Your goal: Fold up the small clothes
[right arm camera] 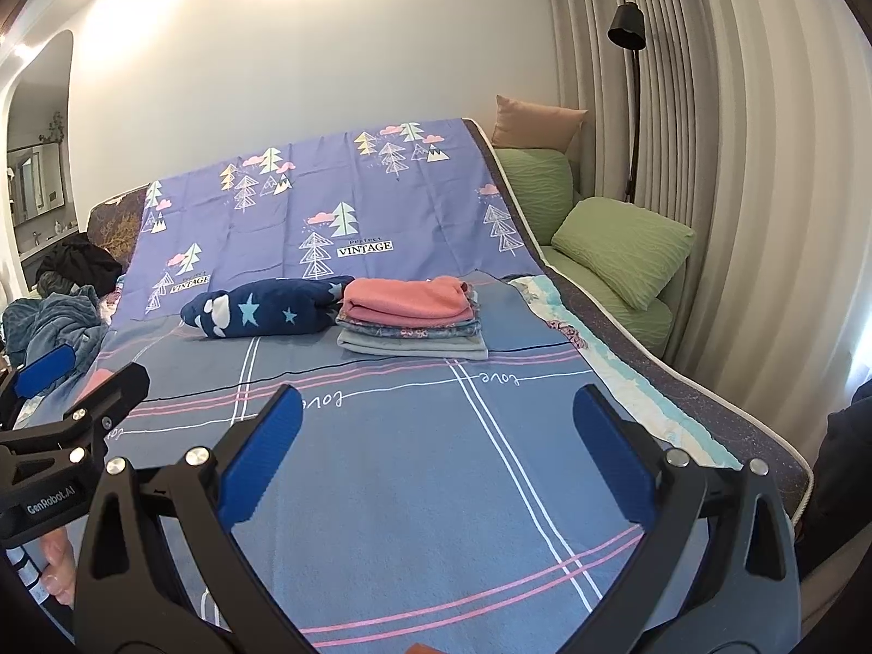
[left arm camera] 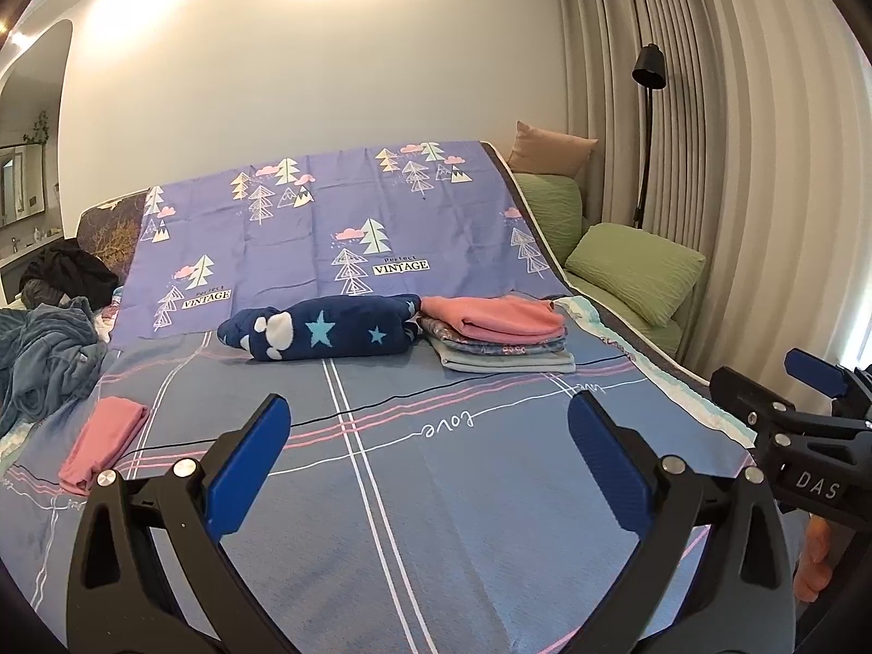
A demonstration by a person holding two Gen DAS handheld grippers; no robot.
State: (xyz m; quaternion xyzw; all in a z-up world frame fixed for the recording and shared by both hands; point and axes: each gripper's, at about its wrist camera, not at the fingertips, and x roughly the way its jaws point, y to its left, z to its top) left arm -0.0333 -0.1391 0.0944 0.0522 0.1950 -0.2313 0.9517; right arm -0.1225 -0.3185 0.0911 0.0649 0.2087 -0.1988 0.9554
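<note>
Left wrist view: we hold the left gripper (left arm camera: 428, 425) with jaws spread wide and nothing between them, above the blue plaid bedsheet (left arm camera: 436, 490). The right gripper (right arm camera: 436, 419) is likewise spread and empty. Items we list on the bed: one stack of folded clothes (left arm camera: 498, 338), pink piece on top, at the far middle; one navy star-print bundle (left arm camera: 321, 329) touching its left side; one folded pink garment (left arm camera: 103, 444) lying apart near the left edge; one crumpled blue blanket (left arm camera: 43, 359) beyond it.
</note>
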